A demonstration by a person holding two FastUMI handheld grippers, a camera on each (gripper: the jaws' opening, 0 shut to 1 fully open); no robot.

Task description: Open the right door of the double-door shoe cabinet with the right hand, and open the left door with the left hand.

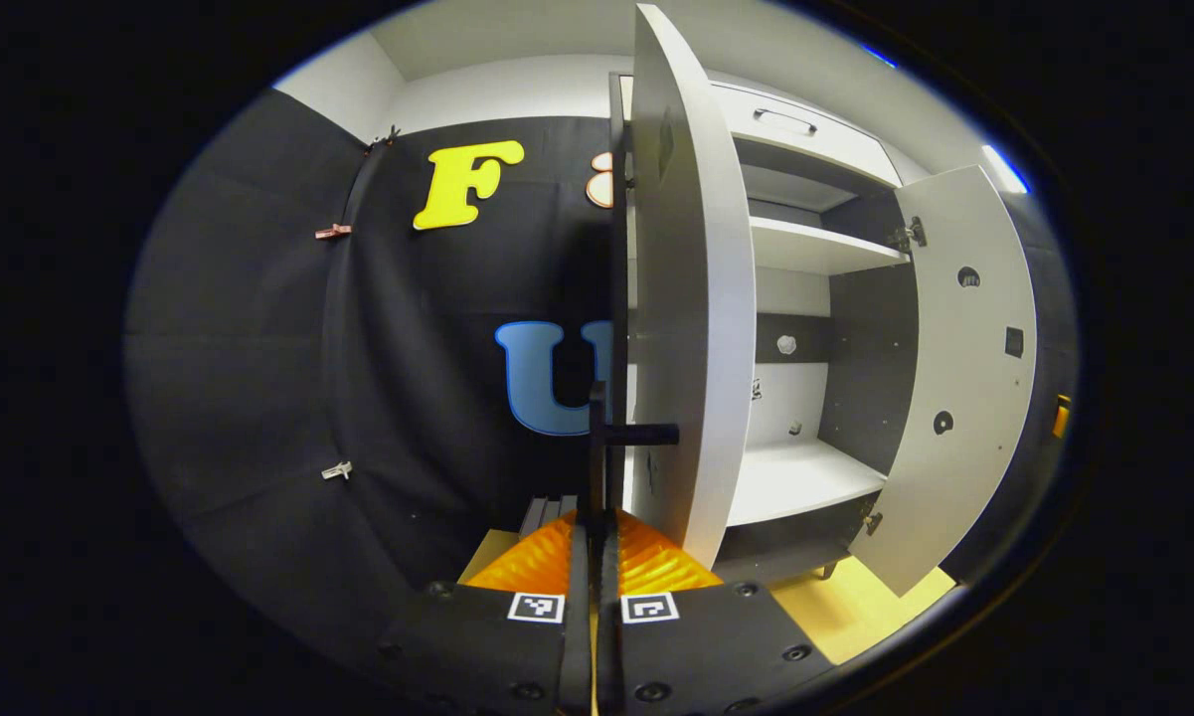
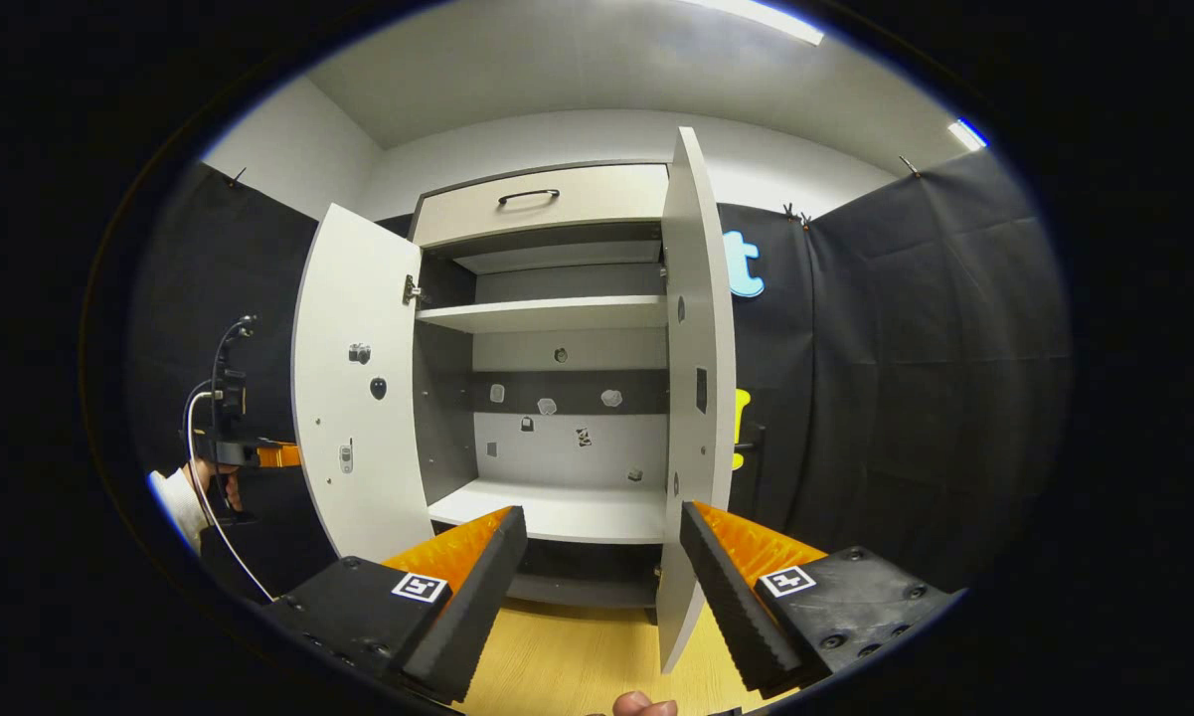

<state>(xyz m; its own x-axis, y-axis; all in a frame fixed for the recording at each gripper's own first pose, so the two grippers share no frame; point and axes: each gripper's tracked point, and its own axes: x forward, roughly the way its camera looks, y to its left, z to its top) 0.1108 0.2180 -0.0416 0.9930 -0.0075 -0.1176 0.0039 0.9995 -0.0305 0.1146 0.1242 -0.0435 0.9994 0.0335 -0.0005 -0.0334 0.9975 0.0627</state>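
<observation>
Both doors swung wide: left door (image 1: 691,298), right door (image 2: 698,398).

Left gripper view: held close at the left door (image 1: 691,298), aimed along its outer face, edge-on.
Right gripper view: set farther back, faced squarely into the shoe cabinet (image 2: 557,398).
Shared: 2 doors, shelves (image 1: 805,477), right door (image 1: 964,378).
</observation>
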